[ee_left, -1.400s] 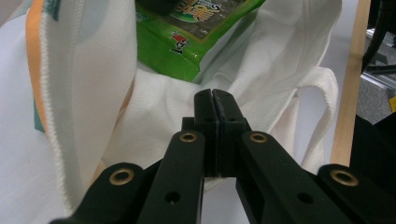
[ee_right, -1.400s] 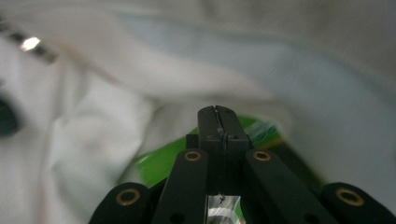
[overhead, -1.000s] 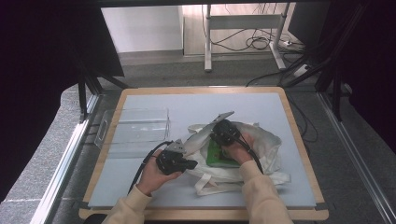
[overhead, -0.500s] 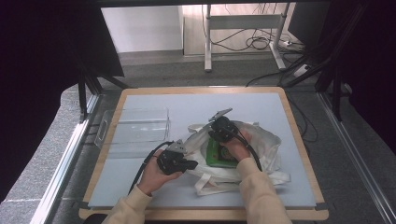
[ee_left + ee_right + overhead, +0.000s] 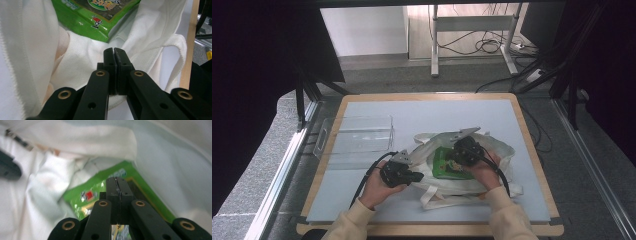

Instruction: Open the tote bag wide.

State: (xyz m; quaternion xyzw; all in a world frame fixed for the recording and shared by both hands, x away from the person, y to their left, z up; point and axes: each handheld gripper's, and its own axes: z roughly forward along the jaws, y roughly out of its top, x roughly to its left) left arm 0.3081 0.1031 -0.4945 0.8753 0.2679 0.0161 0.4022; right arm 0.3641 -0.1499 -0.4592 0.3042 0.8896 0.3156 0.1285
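Note:
A white cloth tote bag (image 5: pixel 504 150) lies on the pale blue table, mouth open, with a green snack packet (image 5: pixel 443 171) inside. My left gripper (image 5: pixel 417 176) rests at the bag's left edge. Its jaws are shut, and no cloth is visible between them. In the left gripper view the shut tips (image 5: pixel 114 51) hover over the bag cloth (image 5: pixel 82 65), just short of the packet's corner (image 5: pixel 100 15). My right gripper (image 5: pixel 454 159) reaches into the bag's mouth. Its shut jaws (image 5: pixel 117 181) sit above the packet (image 5: pixel 95 195), and bag cloth (image 5: pixel 170 157) surrounds it.
A clear plastic tray (image 5: pixel 357 137) stands on the table's left side. The bag's straps (image 5: pixel 437 200) trail toward the front edge. A wooden rim (image 5: pixel 532 150) borders the table. Beyond its far edge are a desk frame and cables (image 5: pixel 482 45).
My right gripper has shifted a little to the right and toward the front inside the bag's mouth. The left gripper, bag and packet have stayed put.

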